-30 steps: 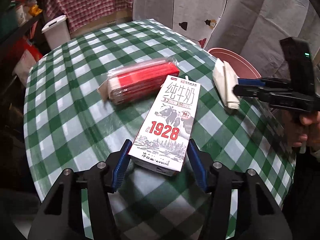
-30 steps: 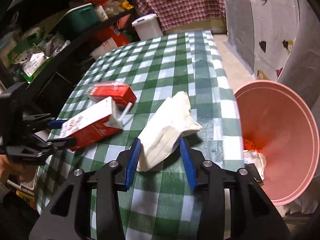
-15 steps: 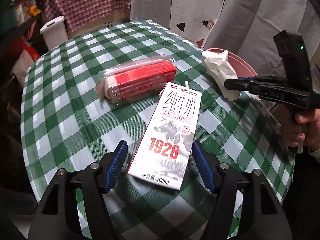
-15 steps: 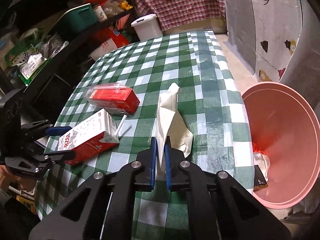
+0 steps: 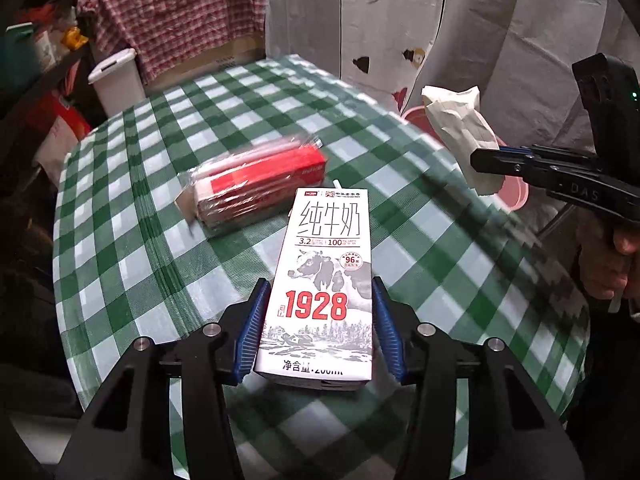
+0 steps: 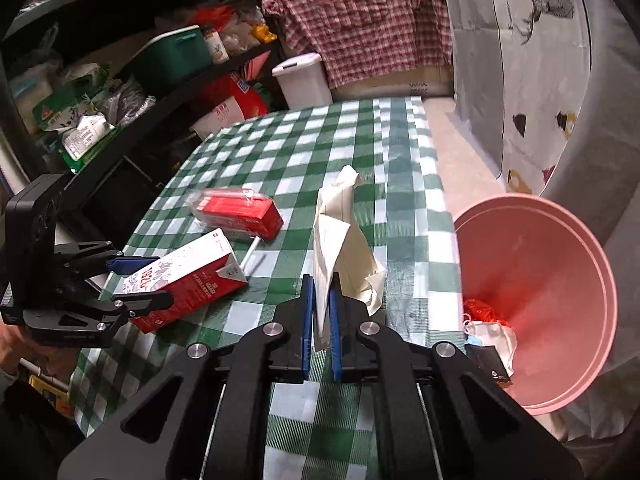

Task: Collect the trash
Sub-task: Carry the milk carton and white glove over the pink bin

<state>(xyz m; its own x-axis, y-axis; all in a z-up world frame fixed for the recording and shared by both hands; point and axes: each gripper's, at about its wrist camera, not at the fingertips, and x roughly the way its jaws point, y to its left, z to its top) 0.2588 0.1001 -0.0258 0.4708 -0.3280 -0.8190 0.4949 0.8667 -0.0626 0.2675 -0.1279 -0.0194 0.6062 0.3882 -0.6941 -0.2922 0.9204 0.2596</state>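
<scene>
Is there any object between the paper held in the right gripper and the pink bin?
Nothing visible stands between them. The right gripper holds the crumpled paper above the table edge, and the pink bin is open beside that edge, with only some trash at its bottom.

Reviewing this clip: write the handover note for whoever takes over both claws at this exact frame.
Right claw: shut on the crumpled paper, lifted off the table, near the pink bin.
Left claw: blue pads against both sides of the milk carton, which looks lifted at the near end.
Red packet: lying on the checked tablecloth, untouched.
Done: bin already holds some trash.
Left: drop paper in bin, then carton, then the red packet.
</scene>
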